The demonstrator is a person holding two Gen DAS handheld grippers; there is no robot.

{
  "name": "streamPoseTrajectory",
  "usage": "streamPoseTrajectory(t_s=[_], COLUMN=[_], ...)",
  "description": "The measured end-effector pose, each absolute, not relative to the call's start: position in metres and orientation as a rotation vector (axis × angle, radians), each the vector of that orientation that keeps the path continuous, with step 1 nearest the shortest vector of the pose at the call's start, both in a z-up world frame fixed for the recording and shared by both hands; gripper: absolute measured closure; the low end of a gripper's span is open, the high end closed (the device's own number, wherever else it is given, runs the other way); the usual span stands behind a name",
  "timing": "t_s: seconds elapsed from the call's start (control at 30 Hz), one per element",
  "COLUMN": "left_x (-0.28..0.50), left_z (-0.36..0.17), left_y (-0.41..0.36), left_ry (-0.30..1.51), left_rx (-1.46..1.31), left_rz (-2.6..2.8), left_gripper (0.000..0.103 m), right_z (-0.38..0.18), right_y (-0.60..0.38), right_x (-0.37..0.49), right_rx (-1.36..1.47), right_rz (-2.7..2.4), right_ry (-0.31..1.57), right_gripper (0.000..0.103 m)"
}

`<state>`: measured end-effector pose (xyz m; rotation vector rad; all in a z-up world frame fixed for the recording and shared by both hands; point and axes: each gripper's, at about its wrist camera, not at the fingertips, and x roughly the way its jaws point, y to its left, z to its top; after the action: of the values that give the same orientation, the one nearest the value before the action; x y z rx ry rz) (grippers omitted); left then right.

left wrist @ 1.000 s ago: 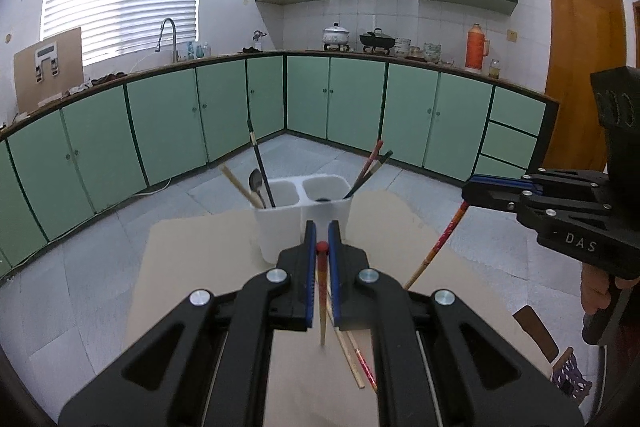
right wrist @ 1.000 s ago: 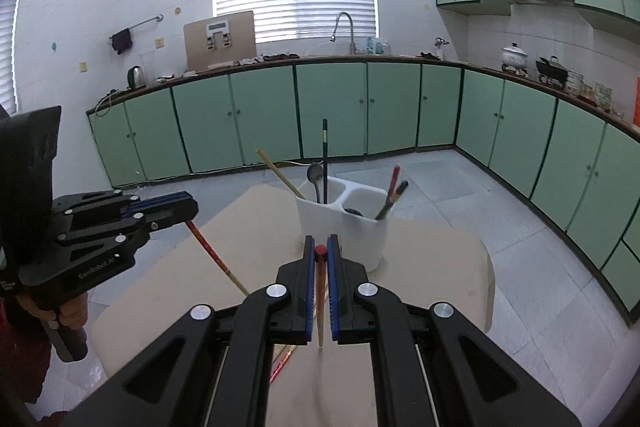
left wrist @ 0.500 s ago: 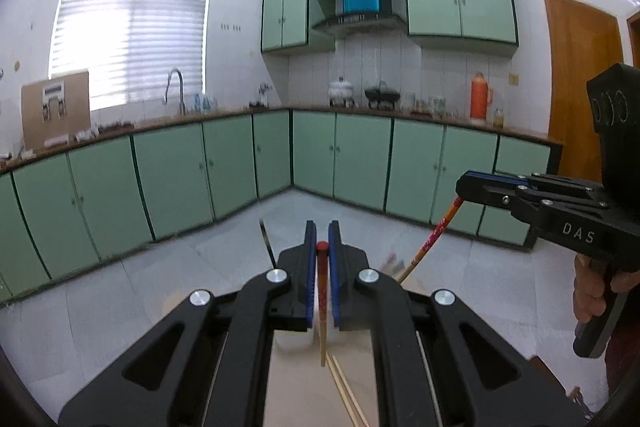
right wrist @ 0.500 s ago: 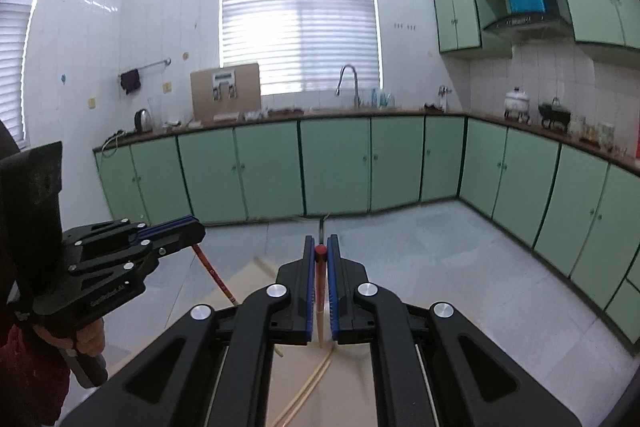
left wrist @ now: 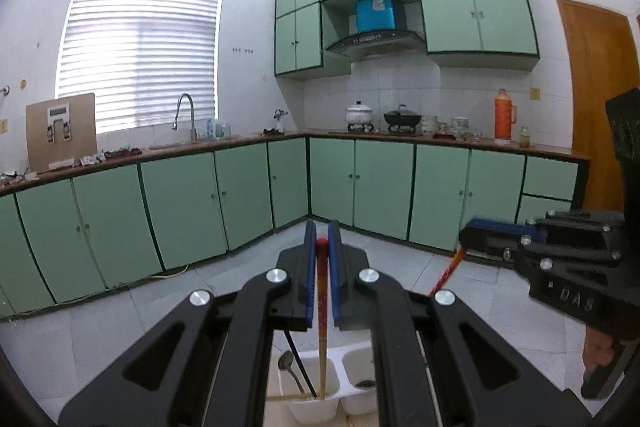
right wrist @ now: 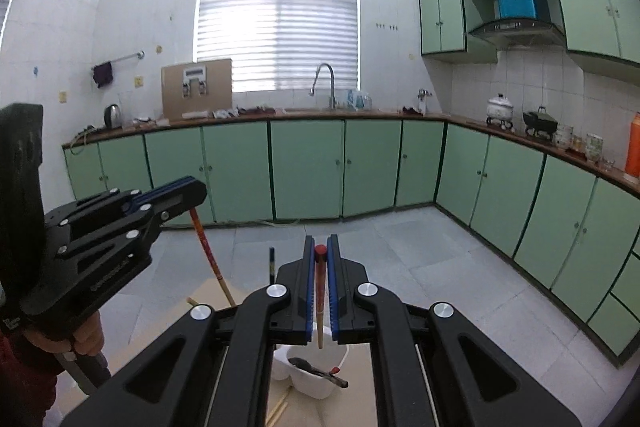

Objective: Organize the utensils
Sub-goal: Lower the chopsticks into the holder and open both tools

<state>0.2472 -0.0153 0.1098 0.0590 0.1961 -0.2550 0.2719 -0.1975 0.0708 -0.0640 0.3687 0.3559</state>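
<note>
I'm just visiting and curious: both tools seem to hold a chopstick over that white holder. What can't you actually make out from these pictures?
- Left wrist view: the left gripper covers most of the white holder, so the table beneath is hidden.
- Right wrist view: the right gripper hides the lower part of the left chopstick.
- Right wrist view: whether the right chopstick has its tip inside the holder or above it.
- Small items on the counter are too small to identify.

We see matt black plastic tongs [left wrist: 322, 251] with blue ribbed pads [left wrist: 310, 279] and shiny metal screws, clamping a red-lacquered wooden chopstick [left wrist: 322, 303] above a glossy white plastic holder [left wrist: 316, 403] with a polished metal spoon [left wrist: 287, 363] inside, below the tongs.
</note>
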Motion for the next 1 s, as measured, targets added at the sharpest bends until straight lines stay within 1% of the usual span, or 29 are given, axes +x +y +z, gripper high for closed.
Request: streamPoseTrajectory(t_s=[0.07, 0.17, 0.27, 0.57, 0.83, 1.0], left_x=[0.256, 0.270, 0.276, 0.284, 0.281, 0.289], left_z=[0.102, 0.094, 0.089, 0.076, 0.096, 0.085], left_y=[-0.014, -0.013, -0.008, -0.006, -0.006, -0.011], left_ry=[0.180, 0.222, 0.225, 0.239, 0.165, 0.191], left_rx=[0.054, 0.021, 0.002, -0.015, -0.020, -0.014], left_rz=[-0.247, -0.257, -0.259, -0.248, -0.246, -0.243], left_gripper=[0.098, 0.098, 0.098, 0.098, 0.098, 0.098], right_z=[0.058, 0.036, 0.025, 0.014, 0.018, 0.014], right_y=[-0.197, -0.195, -0.195, -0.195, -0.195, -0.194], right_x=[0.281, 0.291, 0.293, 0.299, 0.298, 0.299], right_rx=[-0.060, -0.058, -0.063, -0.061, -0.061, -0.056], right_rz=[0.353, 0.344, 0.345, 0.354, 0.362, 0.364], right_ry=[0.395, 0.438, 0.454, 0.483, 0.468, 0.471], right_gripper=[0.097, 0.097, 0.097, 0.097, 0.097, 0.097])
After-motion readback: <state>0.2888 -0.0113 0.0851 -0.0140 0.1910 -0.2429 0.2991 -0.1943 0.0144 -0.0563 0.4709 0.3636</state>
